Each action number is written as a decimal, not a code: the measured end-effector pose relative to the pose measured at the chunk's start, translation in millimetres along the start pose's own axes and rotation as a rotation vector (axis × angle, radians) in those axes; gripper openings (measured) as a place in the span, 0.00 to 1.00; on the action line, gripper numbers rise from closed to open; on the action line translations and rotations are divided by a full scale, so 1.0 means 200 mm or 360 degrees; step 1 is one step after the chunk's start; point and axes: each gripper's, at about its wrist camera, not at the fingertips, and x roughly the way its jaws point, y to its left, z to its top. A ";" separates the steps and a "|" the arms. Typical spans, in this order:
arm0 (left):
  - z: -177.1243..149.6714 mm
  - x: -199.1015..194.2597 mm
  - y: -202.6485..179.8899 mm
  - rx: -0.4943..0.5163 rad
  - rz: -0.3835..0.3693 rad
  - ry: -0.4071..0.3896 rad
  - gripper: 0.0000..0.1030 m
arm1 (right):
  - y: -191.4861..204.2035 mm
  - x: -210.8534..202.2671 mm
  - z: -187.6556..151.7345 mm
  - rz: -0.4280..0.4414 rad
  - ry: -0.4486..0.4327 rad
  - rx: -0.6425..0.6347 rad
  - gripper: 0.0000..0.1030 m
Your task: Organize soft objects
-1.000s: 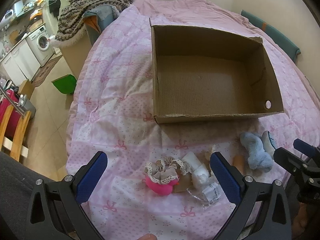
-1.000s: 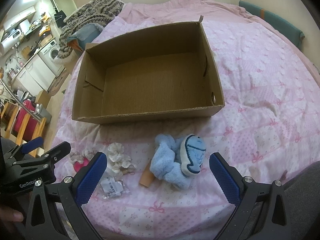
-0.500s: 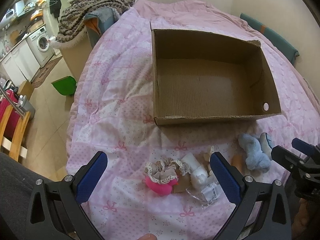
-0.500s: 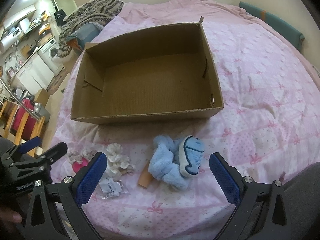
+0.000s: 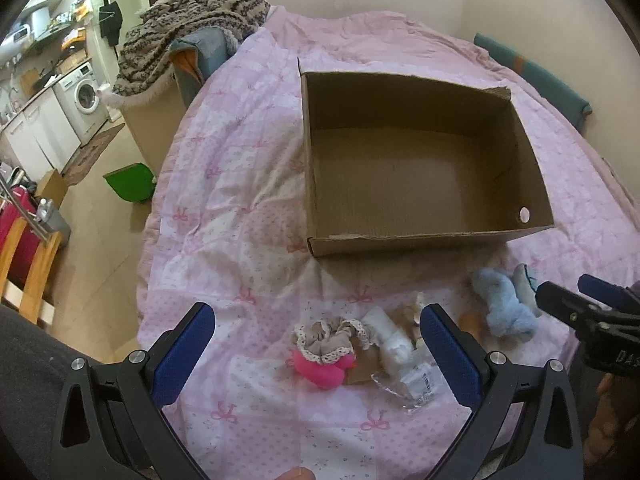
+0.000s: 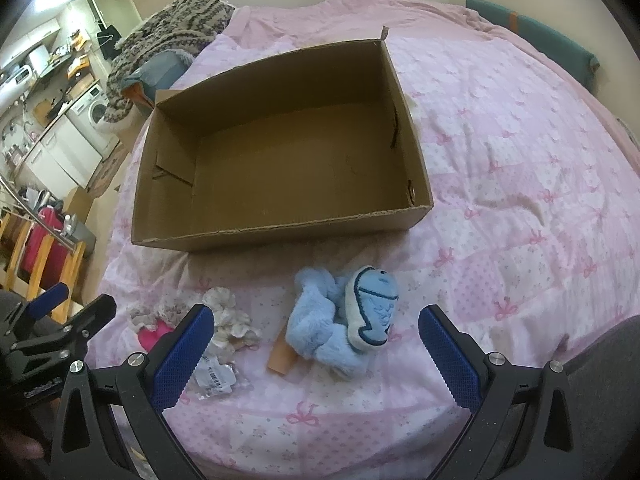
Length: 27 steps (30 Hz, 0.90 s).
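An empty cardboard box (image 5: 420, 236) (image 6: 280, 232) lies open on the pink quilt. In front of it sits a cluster of soft things: a beige lace scrunchie over a pink one (image 5: 324, 344) (image 6: 154, 330), white fabric pieces (image 5: 390, 334) (image 6: 226, 316), a clear plastic packet (image 5: 416, 380) (image 6: 214, 376) and a blue plush toy (image 5: 504, 304) (image 6: 348, 328). My left gripper (image 5: 316, 350) hangs open above the scrunchies. Open too, my right gripper (image 6: 316, 344) hovers over the blue plush. Nothing is held.
The quilted bed (image 6: 540, 184) stretches to the right and behind the box. A patterned blanket pile (image 5: 192, 28) sits at the far left corner. Off the bed's left edge are a green bin (image 5: 130, 182), a wooden chair (image 5: 28, 264) and a washing machine (image 5: 84, 96).
Both grippers have drawn back slightly, so the box and the toys sit a little farther off. Nothing was picked up or moved.
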 end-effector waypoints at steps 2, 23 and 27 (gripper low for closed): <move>0.00 -0.01 0.00 0.0002 0.0002 -0.0007 0.99 | 0.01 -0.01 -0.01 -0.0014 -0.0012 -0.0015 1.00; -0.03 0.04 0.08 -0.0108 0.0058 0.0157 0.99 | -0.19 -0.04 0.24 -0.0029 0.0196 0.0071 1.00; -0.03 0.06 0.13 -0.0179 0.0062 0.0209 0.99 | -0.24 0.12 0.20 0.0043 0.0435 0.0177 1.00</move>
